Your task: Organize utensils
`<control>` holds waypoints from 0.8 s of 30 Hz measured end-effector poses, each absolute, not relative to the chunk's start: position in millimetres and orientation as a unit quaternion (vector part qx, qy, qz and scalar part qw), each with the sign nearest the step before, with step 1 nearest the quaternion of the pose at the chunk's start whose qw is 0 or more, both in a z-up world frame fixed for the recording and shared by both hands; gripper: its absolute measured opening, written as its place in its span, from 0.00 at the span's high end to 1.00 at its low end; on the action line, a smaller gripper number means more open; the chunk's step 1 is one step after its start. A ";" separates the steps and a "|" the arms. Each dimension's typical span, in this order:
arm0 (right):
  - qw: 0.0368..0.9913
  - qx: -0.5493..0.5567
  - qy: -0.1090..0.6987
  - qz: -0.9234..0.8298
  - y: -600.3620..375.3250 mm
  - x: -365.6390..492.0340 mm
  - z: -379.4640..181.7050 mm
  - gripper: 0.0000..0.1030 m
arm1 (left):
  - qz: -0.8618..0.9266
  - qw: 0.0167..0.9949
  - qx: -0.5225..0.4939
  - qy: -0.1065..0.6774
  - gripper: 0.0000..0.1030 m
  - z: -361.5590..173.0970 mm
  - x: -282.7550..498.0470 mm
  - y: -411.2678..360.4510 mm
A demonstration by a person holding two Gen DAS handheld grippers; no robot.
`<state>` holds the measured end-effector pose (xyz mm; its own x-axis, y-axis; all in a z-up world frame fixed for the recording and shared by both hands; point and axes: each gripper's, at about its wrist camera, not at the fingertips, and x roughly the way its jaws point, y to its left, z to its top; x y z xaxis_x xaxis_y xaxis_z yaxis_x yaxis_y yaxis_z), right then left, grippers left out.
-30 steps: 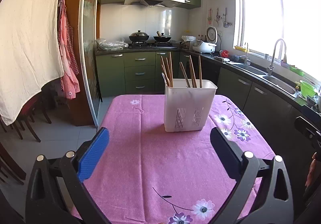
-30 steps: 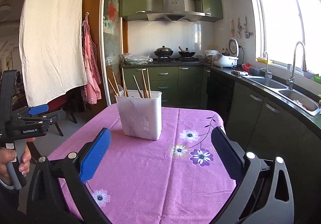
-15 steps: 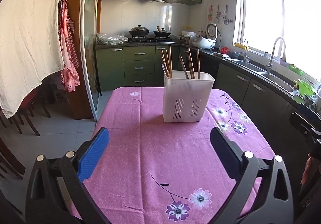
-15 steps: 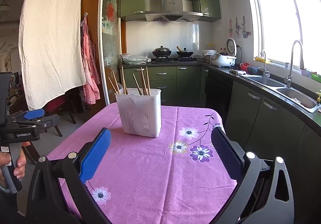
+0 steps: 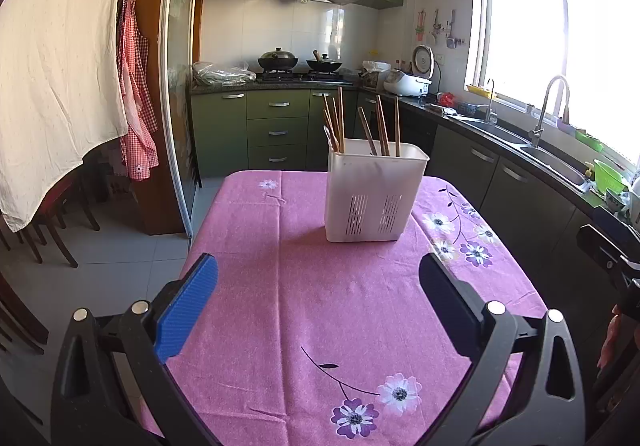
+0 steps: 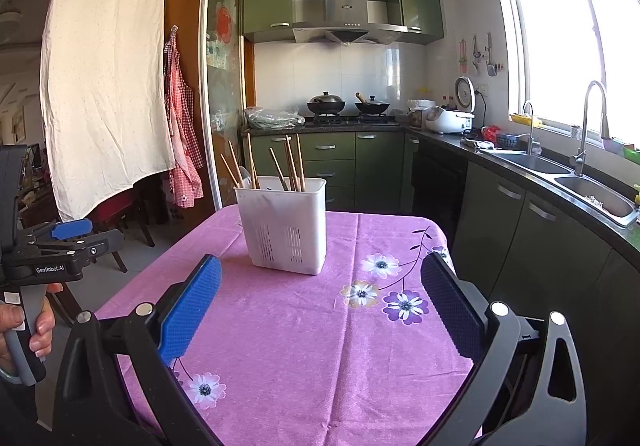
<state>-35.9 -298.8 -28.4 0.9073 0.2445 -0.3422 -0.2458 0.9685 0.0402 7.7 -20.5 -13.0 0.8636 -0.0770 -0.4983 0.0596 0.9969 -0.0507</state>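
Both tongs stand wide apart and hold nothing. The left tongs (image 5: 318, 286) hover above the pink floral tabletop (image 5: 280, 306), with the white slotted utensil holder (image 5: 374, 192) at twelve o'clock, well apart. Wooden chopsticks (image 5: 382, 126) stand upright in it. The right tongs (image 6: 320, 286) see the holder at eleven o'clock.

"genrobot.ai" on left gripper (image 6: 60, 246)
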 end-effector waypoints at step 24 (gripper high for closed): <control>0.976 0.000 0.177 0.127 -296.1 -36.8 -29.3 0.04 | -0.036 0.964 -0.018 0.264 0.07 -9.6 9.4 -22.9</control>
